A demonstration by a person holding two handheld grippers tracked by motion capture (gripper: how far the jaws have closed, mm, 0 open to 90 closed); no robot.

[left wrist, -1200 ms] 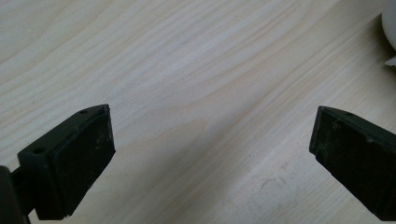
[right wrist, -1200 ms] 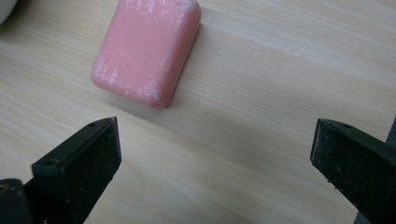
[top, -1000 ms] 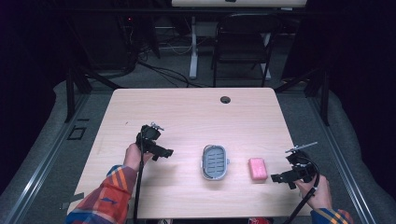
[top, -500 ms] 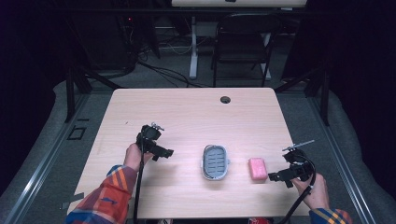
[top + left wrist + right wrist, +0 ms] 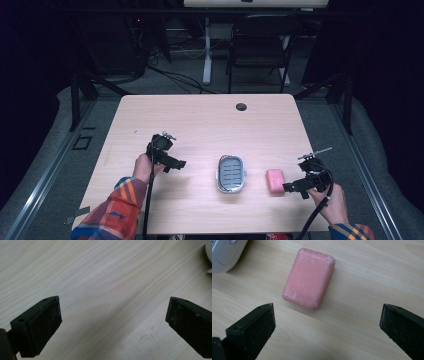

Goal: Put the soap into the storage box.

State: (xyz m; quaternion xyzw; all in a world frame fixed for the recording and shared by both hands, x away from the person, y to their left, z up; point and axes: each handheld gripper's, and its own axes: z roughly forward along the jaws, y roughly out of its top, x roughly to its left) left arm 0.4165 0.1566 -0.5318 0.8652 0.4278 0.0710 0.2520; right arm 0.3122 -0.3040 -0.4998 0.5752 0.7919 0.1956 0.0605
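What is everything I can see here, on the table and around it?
soap bar: one, pink, lying flat on the table just ahead of the right gripper
soap dish: one, pale grey with a slotted inset, mid-table, left of the soap
table: one, light wood, with a dark round hole near its far edge
chair: one, dark, on the floor beyond the table
left gripper: one, black, open over bare wood
right gripper: one, black, open, facing the soap
sleeves: two, plaid orange and blue

This looks like a lab or work room. A light wooden table (image 5: 200, 125) stands on grey floor, with a black chair (image 5: 257, 45) and many cables (image 5: 170, 75) behind it in the dark.
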